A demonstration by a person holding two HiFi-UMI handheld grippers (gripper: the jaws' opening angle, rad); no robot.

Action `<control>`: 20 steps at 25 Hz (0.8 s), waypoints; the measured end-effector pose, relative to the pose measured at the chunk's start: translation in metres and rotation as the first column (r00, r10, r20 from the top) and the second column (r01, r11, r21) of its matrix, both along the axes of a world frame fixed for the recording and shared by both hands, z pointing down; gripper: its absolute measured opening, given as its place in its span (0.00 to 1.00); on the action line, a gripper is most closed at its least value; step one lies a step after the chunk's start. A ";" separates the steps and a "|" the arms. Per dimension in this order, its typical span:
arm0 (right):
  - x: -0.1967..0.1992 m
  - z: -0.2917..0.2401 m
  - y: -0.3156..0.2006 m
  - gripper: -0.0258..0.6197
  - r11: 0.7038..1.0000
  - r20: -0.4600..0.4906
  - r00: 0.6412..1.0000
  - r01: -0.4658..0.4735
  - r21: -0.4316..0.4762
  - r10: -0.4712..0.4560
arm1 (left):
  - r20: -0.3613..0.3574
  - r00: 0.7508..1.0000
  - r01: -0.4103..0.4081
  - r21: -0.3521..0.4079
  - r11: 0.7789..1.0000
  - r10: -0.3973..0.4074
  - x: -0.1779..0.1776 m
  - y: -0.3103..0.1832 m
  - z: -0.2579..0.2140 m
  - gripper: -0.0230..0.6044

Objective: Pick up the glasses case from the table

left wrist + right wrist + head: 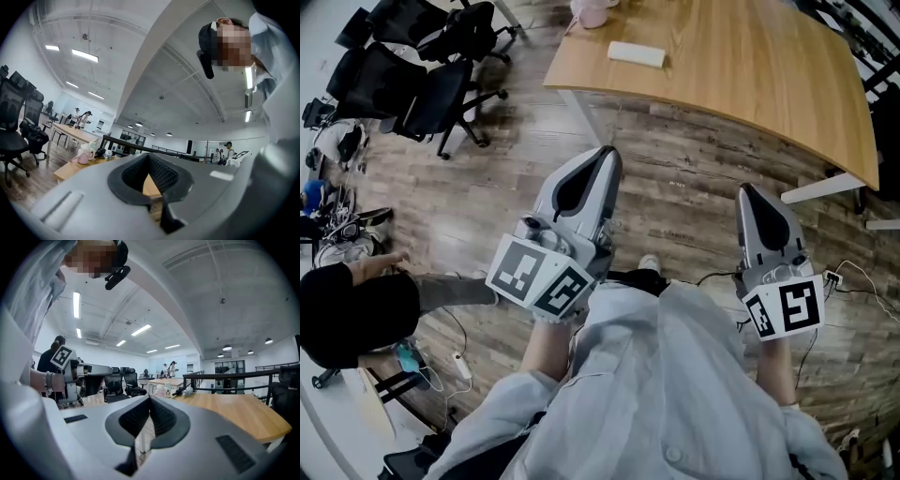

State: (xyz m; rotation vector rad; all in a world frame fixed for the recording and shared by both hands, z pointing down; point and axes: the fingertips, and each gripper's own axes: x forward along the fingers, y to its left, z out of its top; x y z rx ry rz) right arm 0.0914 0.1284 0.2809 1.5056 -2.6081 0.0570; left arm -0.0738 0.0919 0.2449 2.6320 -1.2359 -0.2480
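Observation:
The glasses case [636, 53] is a flat white box lying near the front edge of the wooden table [750, 66], beside a pink mug [592, 11]. Both grippers hang over the wooden floor, short of the table and pointing toward it. My left gripper [607, 153] is shut with nothing between its jaws, and its tip sits below and a little left of the case. My right gripper [748, 190] is further right, also shut and empty. In the left gripper view the left gripper [149, 157] has closed jaws that cover most of the table, with the mug [84, 154] at the left. I cannot make out the case in either gripper view.
Black office chairs [441, 66] stand at the upper left. A person in dark clothes [347, 314] crouches at the left among cables and a power strip [461, 366]. White table legs [825, 187] stand at the right. More tables and people show far off in the gripper views.

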 end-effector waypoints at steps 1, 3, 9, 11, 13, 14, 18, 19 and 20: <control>-0.001 0.000 -0.004 0.04 1.000 0.000 1.000 -0.002 0.002 0.002 | -0.002 1.000 0.002 0.003 1.000 -0.002 -0.002 -0.004 0.000 0.04; -0.004 -0.001 -0.010 0.04 1.000 -0.001 1.000 -0.004 0.006 0.004 | -0.009 1.000 0.008 0.006 1.000 -0.008 -0.008 -0.010 -0.001 0.04; -0.007 0.001 -0.018 0.04 1.000 -0.008 1.000 -0.024 0.010 0.024 | -0.016 1.000 0.007 0.009 1.000 -0.007 -0.016 -0.023 0.002 0.04; -0.007 0.002 -0.020 0.04 1.000 -0.008 1.000 -0.030 0.006 0.030 | -0.017 1.000 0.003 0.010 1.000 -0.003 -0.016 -0.022 0.001 0.04; -0.008 0.001 -0.022 0.04 1.000 -0.013 1.000 -0.026 0.010 0.026 | -0.014 1.000 0.003 0.016 1.000 -0.003 -0.017 -0.021 0.000 0.04; -0.009 0.001 -0.023 0.04 1.000 -0.016 1.000 -0.022 0.013 0.022 | -0.013 1.000 0.006 0.018 1.000 -0.006 -0.018 -0.020 0.000 0.04; -0.010 0.001 -0.025 0.04 1.000 -0.019 1.000 -0.007 0.014 0.008 | -0.023 0.999 0.034 0.014 0.999 -0.033 -0.025 -0.020 0.000 0.04; -0.010 0.001 -0.027 0.04 1.000 -0.020 1.000 -0.004 0.014 0.004 | -0.025 0.999 0.040 0.013 0.999 -0.040 -0.026 -0.020 0.001 0.04; -0.010 0.002 -0.028 0.04 1.000 -0.020 1.000 -0.001 0.014 0.001 | -0.024 0.999 0.045 0.011 0.999 -0.045 -0.028 -0.020 0.001 0.04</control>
